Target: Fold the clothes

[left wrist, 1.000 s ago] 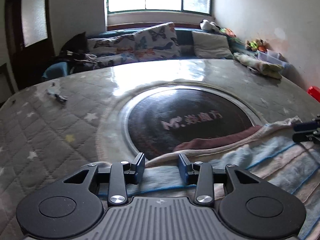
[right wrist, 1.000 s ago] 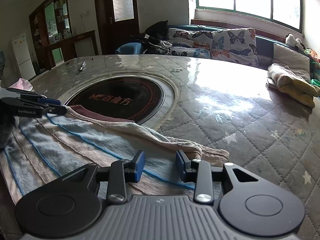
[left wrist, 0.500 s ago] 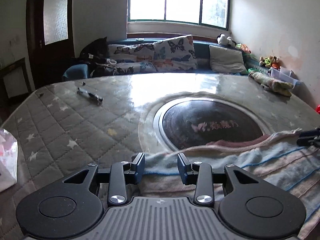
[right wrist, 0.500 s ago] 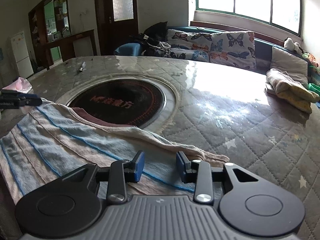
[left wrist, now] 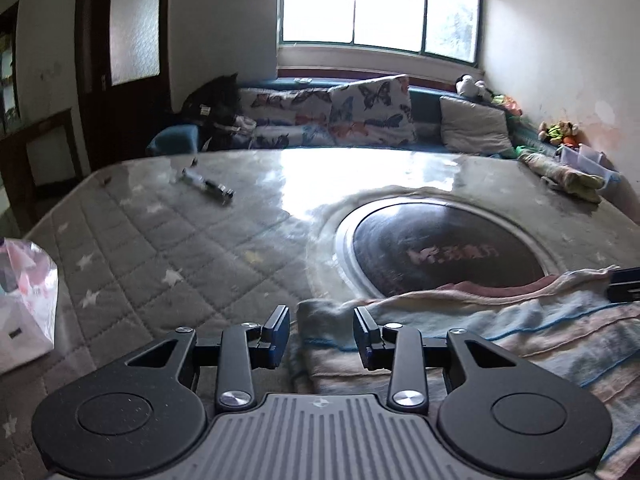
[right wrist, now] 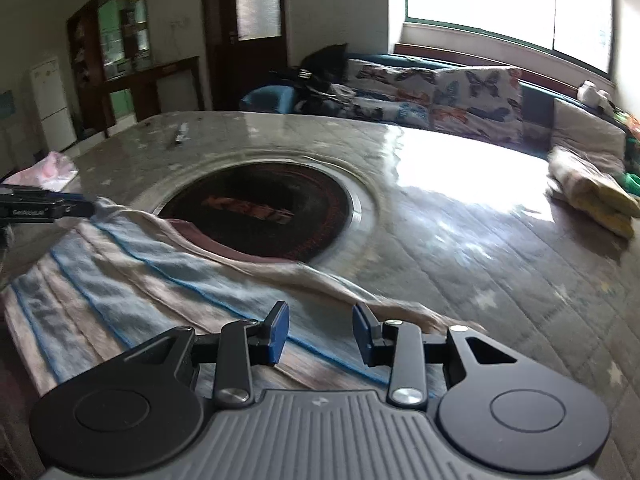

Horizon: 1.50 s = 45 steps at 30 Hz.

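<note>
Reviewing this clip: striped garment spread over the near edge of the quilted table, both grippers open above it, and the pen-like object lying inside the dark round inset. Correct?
Not quite. The pen-like object lies on the quilted table, outside the dark round inset, as the left wrist view shows. The striped garment and the open left gripper and right gripper are as stated.

Left tool shifted left to garment corner.

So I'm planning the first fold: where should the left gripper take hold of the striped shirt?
Grip the striped shirt at its rumpled left shoulder corner, coming in low from the near edge. That corner sits raised between the open fingers of the left gripper, while the rest lies flat.
</note>
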Each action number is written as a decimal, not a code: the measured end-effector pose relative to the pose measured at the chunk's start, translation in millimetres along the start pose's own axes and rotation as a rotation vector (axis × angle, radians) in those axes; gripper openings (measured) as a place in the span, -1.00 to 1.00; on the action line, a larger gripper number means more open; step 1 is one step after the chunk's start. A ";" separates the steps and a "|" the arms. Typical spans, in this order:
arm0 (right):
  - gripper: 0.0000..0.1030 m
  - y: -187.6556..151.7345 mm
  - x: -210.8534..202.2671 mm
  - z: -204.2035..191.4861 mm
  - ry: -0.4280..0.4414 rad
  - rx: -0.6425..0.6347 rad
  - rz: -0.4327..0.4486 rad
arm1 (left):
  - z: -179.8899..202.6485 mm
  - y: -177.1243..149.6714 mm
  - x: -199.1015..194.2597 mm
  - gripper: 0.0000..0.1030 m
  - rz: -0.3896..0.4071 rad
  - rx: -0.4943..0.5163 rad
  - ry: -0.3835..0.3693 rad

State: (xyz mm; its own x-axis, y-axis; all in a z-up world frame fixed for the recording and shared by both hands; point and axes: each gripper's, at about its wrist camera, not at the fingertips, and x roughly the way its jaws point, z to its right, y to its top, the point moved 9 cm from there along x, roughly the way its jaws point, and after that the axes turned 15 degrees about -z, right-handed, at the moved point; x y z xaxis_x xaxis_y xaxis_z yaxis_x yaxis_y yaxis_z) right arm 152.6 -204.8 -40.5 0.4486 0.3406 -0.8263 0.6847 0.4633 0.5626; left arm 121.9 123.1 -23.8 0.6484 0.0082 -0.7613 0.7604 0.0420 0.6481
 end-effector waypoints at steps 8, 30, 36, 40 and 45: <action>-0.32 35.4 22.4 -68.6 0.076 -0.145 0.004 | 6.1 -6.0 15.0 -0.28 -0.042 0.024 0.015; -0.32 4.0 24.4 18.0 -0.100 0.009 -0.032 | -7.7 -11.3 21.7 -0.24 -0.063 0.009 0.030; -0.33 -1.7 8.5 31.9 -0.106 0.044 -0.003 | -10.1 -10.2 13.0 -0.22 -0.063 0.004 0.030; -0.30 -2.1 -0.8 28.3 -0.090 0.035 0.016 | -14.9 -17.6 -5.9 -0.23 -0.063 -0.013 0.000; -0.28 -11.3 10.8 29.7 -0.098 0.047 -0.028 | -18.4 -47.6 -30.1 -0.07 -0.112 -0.036 -0.033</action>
State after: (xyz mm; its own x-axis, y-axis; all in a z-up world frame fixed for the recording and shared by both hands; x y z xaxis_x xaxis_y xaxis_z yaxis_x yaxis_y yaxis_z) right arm 166.8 -230.6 -56.5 0.4814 0.2448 -0.8416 0.7230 0.4319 0.5392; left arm 65.5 139.2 -32.2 0.5611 -0.0314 -0.8272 0.8265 0.0765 0.5577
